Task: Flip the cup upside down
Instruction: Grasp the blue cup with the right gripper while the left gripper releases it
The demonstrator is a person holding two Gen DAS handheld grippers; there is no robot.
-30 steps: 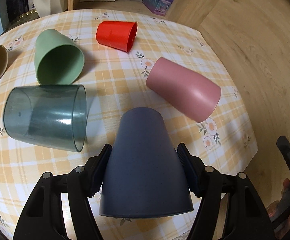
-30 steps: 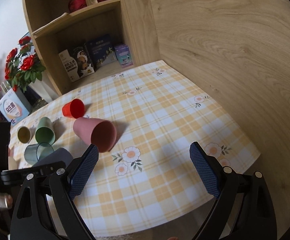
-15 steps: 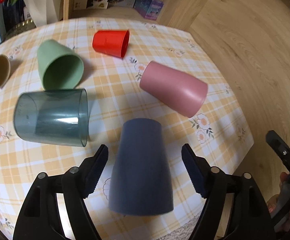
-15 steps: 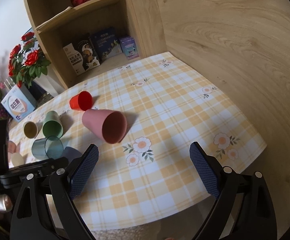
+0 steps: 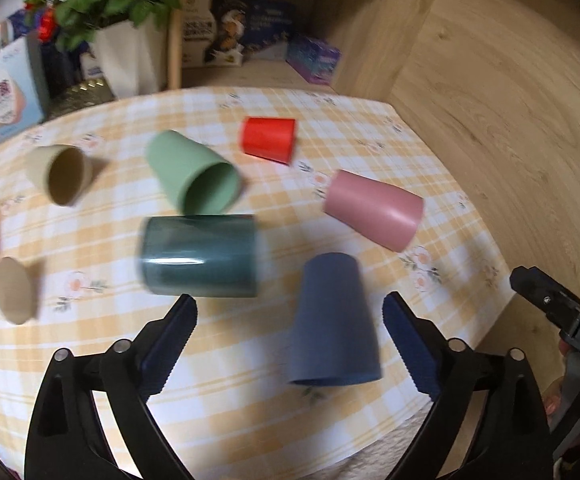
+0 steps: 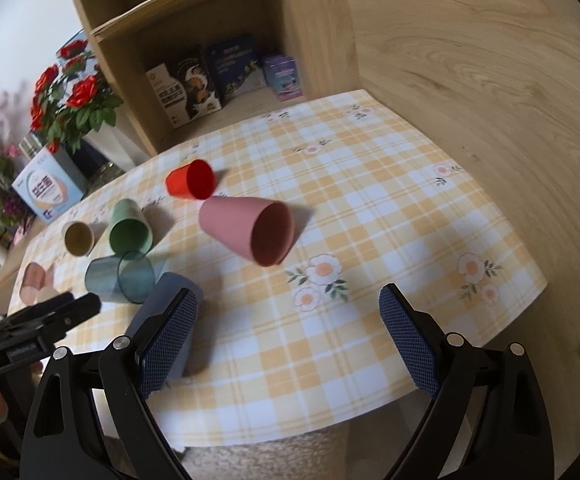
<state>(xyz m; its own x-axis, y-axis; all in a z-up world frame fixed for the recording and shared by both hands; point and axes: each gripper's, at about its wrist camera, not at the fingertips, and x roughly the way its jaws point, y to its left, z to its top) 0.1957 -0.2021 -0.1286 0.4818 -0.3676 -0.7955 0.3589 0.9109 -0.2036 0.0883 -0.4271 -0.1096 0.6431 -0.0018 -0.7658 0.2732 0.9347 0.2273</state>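
A blue cup (image 5: 332, 322) stands upside down near the table's front edge; it also shows in the right wrist view (image 6: 170, 292), partly behind a finger. My left gripper (image 5: 290, 344) is open and empty, pulled back from it, with the cup between the spread fingers but apart from them. A pink cup (image 5: 374, 208) (image 6: 250, 228) lies on its side, as do a clear teal cup (image 5: 200, 256), a green cup (image 5: 194, 178) and a red cup (image 5: 268, 140). My right gripper (image 6: 288, 340) is open and empty above the table's front edge.
A checked tablecloth (image 6: 370, 208) covers the table. Small beige cups (image 5: 60, 174) and a pink cup (image 6: 32, 280) lie at the left. A shelf with boxes (image 6: 210, 80), a flower vase (image 5: 126, 52) and a blue box (image 6: 48, 190) stand behind. A wood wall (image 6: 490, 80) is at the right.
My left gripper let go of the blue cup, opened wide and drew back and up; the cup stays upside down on the table. My right gripper moved closer over the table.
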